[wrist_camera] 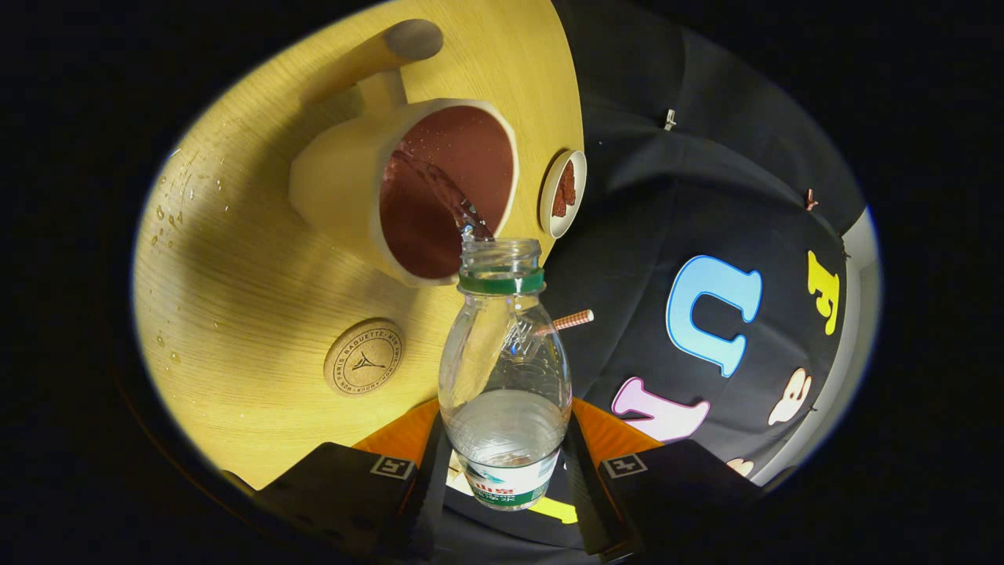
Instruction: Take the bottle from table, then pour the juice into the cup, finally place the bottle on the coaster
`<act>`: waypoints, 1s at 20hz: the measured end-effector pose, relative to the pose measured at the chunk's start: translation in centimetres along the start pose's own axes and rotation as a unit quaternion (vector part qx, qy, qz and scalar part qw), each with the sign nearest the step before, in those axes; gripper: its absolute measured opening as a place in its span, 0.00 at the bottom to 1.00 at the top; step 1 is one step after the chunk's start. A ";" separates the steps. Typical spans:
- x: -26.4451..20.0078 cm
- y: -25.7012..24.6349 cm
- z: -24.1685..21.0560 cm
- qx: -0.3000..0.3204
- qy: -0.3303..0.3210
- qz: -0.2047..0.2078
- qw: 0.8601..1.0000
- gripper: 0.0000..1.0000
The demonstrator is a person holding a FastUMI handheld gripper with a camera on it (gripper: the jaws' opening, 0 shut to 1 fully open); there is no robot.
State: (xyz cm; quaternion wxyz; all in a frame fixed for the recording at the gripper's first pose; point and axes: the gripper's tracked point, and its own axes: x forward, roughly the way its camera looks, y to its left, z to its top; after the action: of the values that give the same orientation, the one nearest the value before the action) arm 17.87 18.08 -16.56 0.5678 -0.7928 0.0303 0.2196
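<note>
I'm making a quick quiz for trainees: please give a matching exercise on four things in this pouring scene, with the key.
Things:
1. bottle
2. cup
3. coaster
4. small dish

States:
A. lies bare on the table
B. receives the stream
C. held between the fingers of the hand-held gripper
D. sits beyond the cup

Pairs: 1-C, 2-B, 3-A, 4-D

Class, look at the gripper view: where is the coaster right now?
The coaster lies flat on the table, ahead of the gripper that holds the bottle, and nearer the fingers than the cup.
</note>
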 end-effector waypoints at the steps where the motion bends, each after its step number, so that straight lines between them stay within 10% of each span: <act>1: 0.0 0.2 0.1 -0.006 -0.002 0.001 1.000 0.71; 20: 0.3 -1.9 1.3 -0.113 -0.019 -0.017 0.993 0.71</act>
State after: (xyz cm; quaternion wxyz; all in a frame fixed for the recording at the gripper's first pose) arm 18.32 19.99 -15.31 0.4783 -0.8480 -0.0189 0.2275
